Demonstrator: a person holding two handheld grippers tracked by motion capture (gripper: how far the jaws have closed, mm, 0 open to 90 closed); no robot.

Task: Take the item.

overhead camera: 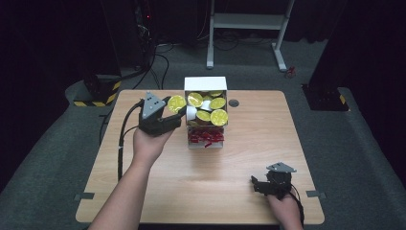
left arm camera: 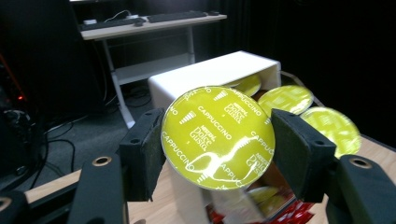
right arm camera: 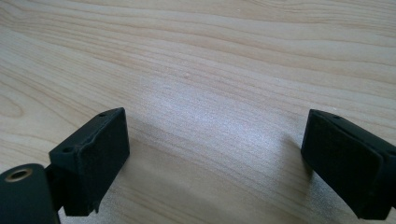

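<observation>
Wood-grain surface (right arm camera: pixel 196 56) is seen bare beneath the right gripper (overhead camera: pixel 275 184), which is rested near the front edge with its fingers (right arm camera: pixel 93 154) spread wide and nothing between them. Farther off, a yellow-lidded coffee capsule (left arm camera: pixel 218 137) is clamped between the fingers (left arm camera: pixel 142 151) of the left gripper (overhead camera: pixel 168 111), held in the air just beside the white box (overhead camera: pixel 206 84) of like capsules. The step is judged a lift-out; next, a clear spot for setting it down is called for. "CAPPUCCINO", "NESCAFÉ Dolce Gusto" can be read on the lid.
</observation>
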